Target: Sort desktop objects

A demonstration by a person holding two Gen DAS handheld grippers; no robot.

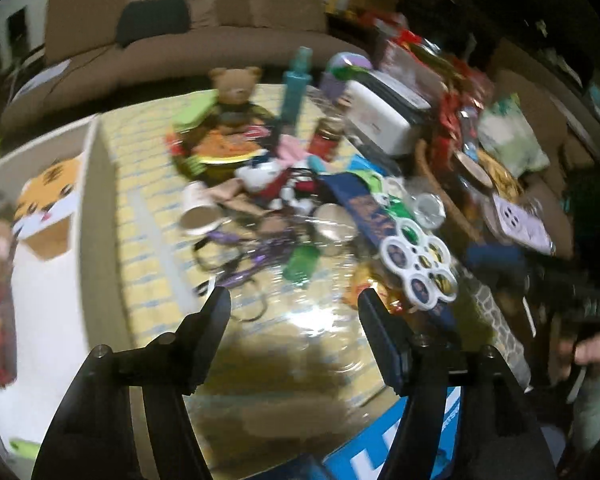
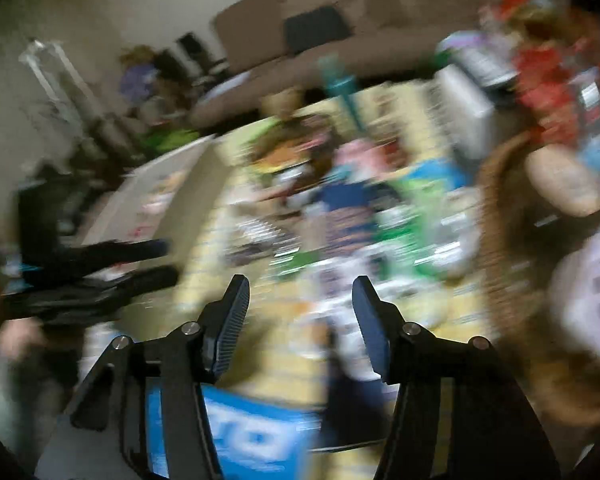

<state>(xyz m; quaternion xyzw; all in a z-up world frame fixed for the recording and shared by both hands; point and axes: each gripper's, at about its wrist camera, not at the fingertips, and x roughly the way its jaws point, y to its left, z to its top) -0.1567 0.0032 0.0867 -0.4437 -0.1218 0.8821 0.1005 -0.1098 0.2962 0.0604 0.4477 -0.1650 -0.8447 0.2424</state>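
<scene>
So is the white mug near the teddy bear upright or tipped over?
Tipped over: the white mug lies on its side on the table, its open mouth facing the camera.

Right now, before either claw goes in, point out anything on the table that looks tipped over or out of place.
The white mug lies on its side, its open mouth facing the camera, at the near left edge of the heap. Beside it purple cords sprawl loose and tangled over the yellow tablecloth. The right wrist view is too blurred to add anything.
</scene>
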